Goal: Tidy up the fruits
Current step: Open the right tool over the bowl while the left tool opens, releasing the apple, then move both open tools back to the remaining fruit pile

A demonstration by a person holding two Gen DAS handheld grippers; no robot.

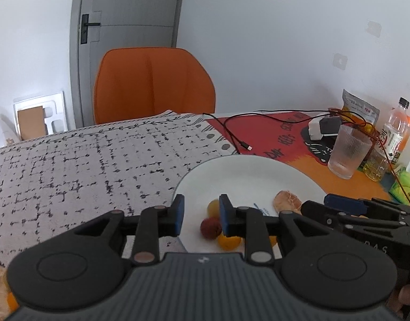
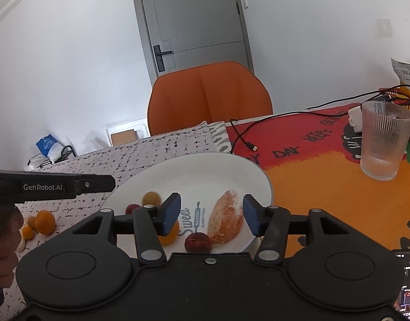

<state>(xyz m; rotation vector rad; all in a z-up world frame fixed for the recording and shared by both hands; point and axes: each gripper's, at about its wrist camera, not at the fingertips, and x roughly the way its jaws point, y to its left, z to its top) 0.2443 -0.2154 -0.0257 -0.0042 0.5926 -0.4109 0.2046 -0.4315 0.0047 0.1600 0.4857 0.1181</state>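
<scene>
1. Cloth of white fabric with black grid marks [image 1: 71,174] covered the left part of the table. A group of small round orange fruits [image 2: 44,222] lay on it, just left of the plate.
2. The left gripper [image 1: 201,214] pointed down over the left rim of the round white printed plate [image 2: 199,176]. Its blue pads stood a narrow gap apart, with nothing clamped between them.
3. Five items lay on the plate:
   - a yellow round fruit [image 2: 151,198] and a small dark red fruit [image 2: 130,208] near the left rim;
   - an orange round fruit [image 2: 170,236], partly hidden behind a pad of the right gripper;
   - a red rough-skinned lychee [image 2: 198,242] at the near edge, touching the segment;
   - a peeled pale orange citrus segment [image 2: 226,219] on the right half.
4. The right gripper [image 2: 212,215] pointed down over the plate's near right part. Its pads stood wide apart. The citrus segment showed in the gap, lying on the plate and not pressed by either pad.
5. A red and orange printed mat [image 2: 312,187] lay right of the plate, with a ribbed clear glass [image 2: 384,139] standing on it.
</scene>
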